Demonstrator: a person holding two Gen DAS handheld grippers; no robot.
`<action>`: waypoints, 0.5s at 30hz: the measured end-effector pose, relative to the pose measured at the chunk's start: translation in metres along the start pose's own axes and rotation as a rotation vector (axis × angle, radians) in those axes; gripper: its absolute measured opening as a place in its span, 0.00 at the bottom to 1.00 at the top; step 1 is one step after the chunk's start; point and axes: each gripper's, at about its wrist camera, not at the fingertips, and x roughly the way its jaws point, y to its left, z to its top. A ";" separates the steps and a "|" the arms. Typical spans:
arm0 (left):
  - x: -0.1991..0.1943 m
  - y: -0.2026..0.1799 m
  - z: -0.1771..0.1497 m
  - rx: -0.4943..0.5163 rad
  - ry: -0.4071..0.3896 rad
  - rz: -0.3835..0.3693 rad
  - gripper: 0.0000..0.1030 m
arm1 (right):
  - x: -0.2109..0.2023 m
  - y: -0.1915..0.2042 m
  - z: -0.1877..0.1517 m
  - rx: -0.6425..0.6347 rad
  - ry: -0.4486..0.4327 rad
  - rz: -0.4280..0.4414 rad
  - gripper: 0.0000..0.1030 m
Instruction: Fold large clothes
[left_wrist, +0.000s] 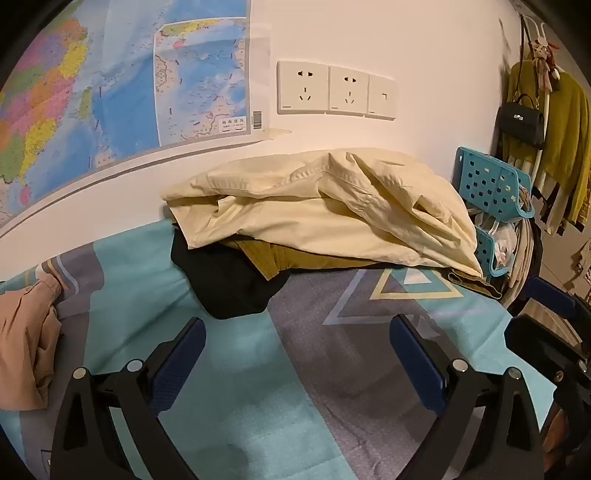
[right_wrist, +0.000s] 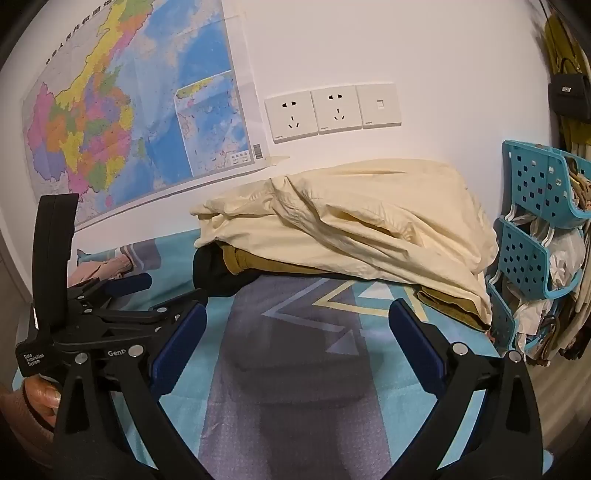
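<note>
Both grippers were empty and spread wide over the bedsheet (left_wrist: 236, 369), nothing between the fingers. The left gripper (left_wrist: 297, 332) hovered short of the clothes pile, and the right gripper (right_wrist: 297, 314) sat alongside it in much the same pose; in the right wrist view the left tool showed just left of the right fingers, with a hand (right_wrist: 40, 398) on it at the frame edge. The pile lay well ahead of both sets of fingertips, against the wall: a cream garment (left_wrist: 317, 206) draped loosely on top, an olive garment (left_wrist: 280, 256) under it, a black garment (left_wrist: 225, 280) poking out on the left side toward the fingers. A peach garment (left_wrist: 26, 347) lay crumpled far left of the left fingers, apart from the pile. Judged progress: cannot tell whether the pile was a finished stack or a waiting one; the cream piece looked rumpled, not squared. The sheet directly ahead of the fingers was bare, so no garment was laid out for folding. Likely left: pick one piece, spread it flat, fold. A teal basket (right_wrist: 543, 184) stood right of the pile, off the bed.
</note>
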 end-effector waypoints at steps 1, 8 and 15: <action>0.000 0.000 0.000 0.001 0.000 0.000 0.93 | 0.001 0.000 0.000 0.001 0.001 0.002 0.95; 0.001 0.004 0.002 0.004 -0.005 0.006 0.93 | -0.003 -0.007 0.001 0.000 -0.008 0.011 0.95; 0.000 0.001 0.001 0.003 -0.012 0.006 0.93 | 0.001 0.000 0.001 -0.005 -0.006 0.001 0.95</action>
